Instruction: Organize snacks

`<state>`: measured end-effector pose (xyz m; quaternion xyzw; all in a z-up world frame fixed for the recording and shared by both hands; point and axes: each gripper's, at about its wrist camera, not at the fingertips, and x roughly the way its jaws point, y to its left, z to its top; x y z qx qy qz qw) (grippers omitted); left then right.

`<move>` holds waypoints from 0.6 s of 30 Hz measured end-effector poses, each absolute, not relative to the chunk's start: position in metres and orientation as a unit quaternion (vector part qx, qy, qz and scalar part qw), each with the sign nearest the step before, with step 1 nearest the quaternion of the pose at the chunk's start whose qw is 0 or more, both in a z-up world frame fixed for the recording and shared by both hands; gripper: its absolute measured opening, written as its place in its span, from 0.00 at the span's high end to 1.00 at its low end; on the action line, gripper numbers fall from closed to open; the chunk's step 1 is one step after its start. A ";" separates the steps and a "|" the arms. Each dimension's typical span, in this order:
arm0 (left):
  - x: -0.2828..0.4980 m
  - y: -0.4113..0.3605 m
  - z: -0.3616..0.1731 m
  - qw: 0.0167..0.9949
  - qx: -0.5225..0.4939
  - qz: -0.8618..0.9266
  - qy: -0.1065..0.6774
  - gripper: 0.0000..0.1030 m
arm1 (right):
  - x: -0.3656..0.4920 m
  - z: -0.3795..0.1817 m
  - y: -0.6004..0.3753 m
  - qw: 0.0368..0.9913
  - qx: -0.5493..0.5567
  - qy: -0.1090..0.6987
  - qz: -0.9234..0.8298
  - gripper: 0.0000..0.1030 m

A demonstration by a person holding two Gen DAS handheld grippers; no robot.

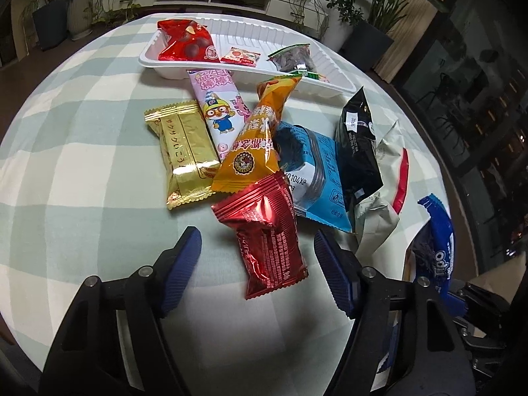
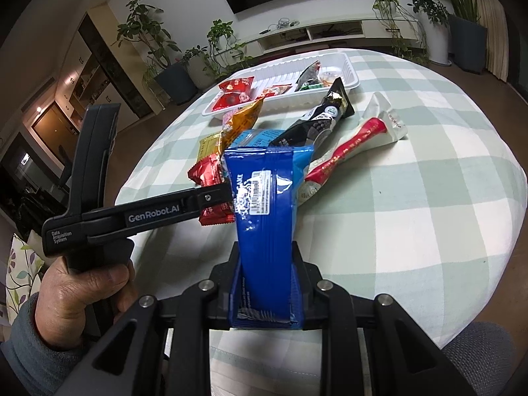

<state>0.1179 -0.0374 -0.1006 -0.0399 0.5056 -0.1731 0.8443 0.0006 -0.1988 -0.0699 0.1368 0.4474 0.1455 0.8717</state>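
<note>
A red foil packet (image 1: 264, 234) lies on the checked cloth between the blue pads (image 1: 184, 257) of my left gripper (image 1: 257, 264). The gripper stands open, with a gap on each side of the packet. Behind it is a pile: gold packet (image 1: 186, 155), pink cartoon packet (image 1: 219, 105), orange packet (image 1: 260, 132), light blue packet (image 1: 316, 178), black packet (image 1: 358, 145) and white-and-red packet (image 1: 386, 178). My right gripper (image 2: 265, 259) is shut on a dark blue cookie packet (image 2: 264, 217), held upright above the table.
A white tray (image 1: 158, 62) at the far side holds a red chocolate bag (image 1: 184, 41), a small pink packet (image 1: 240, 56) and a dark clear bag (image 1: 292, 57). A hand (image 2: 82, 290) grips the left tool's handle. The round table's edge curves close on the right, with potted plants beyond.
</note>
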 end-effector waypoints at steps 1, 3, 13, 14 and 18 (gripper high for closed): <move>0.116 -0.038 -0.100 0.845 -0.037 -0.174 0.505 0.38 | 0.000 -0.070 -0.199 0.872 0.136 0.447 0.146 0.74; 0.115 -0.039 -0.101 0.846 -0.029 -0.174 0.502 0.45 | -0.001 -0.070 -0.198 0.872 0.135 0.447 0.146 0.74; 0.110 -0.046 -0.101 0.846 0.008 -0.197 0.494 0.74 | -0.003 -0.070 -0.196 0.874 0.130 0.445 0.144 0.74; 0.108 -0.046 -0.101 0.846 0.009 -0.201 0.494 0.74 | -0.003 -0.070 -0.196 0.874 0.130 0.445 0.144 0.74; 0.099 -0.041 -0.100 0.844 0.009 -0.210 0.494 0.75 | -0.004 -0.068 -0.196 0.875 0.132 0.442 0.145 0.74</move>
